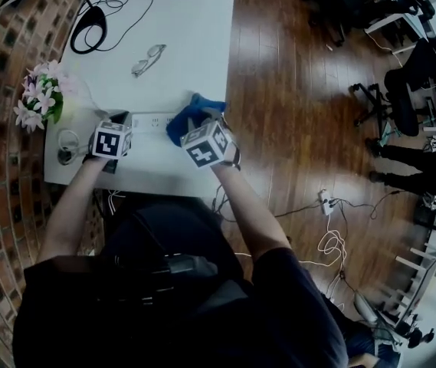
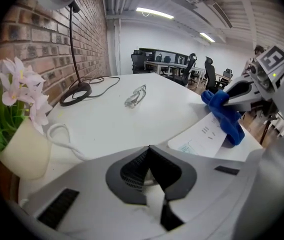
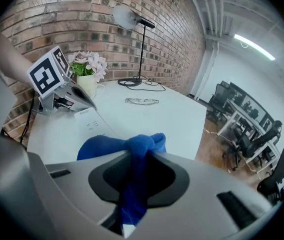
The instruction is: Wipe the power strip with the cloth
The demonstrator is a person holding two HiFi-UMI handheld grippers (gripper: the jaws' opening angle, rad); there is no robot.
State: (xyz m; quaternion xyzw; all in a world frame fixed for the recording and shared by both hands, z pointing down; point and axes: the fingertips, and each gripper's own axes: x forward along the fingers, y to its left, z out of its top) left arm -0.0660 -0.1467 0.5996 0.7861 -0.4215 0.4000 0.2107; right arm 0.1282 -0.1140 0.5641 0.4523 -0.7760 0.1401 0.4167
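On the white table (image 1: 195, 44), the strip (image 1: 152, 121) lies near the front edge, running from 9 to 3 o'clock in the head view. The right gripper (image 3: 141, 155) is clamped on the blue cloth (image 1: 181, 125). Its own view shows the fabric bunched between the jaws and spilling out ahead of them. The cloth rests on the strip's 3 o'clock end and touches its top. The left gripper (image 2: 149, 149) sits at the strip's 9 o'clock end with its jaws closed together at the tips. A sliver of white shows in the gap behind the tips, and I cannot tell what it is. In the left gripper view the strip runs off toward 2 o'clock, with the cloth and the other gripper over its far end. Glasses (image 1: 149, 60) lie at 12 o'clock from the strip, well apart from it. A lamp (image 1: 89, 31) has its black base at the table's 11 o'clock corner, with a dark cord looped beside it. Pink flowers (image 1: 40, 94) stand at 10 o'clock from the left gripper, against the brick wall.
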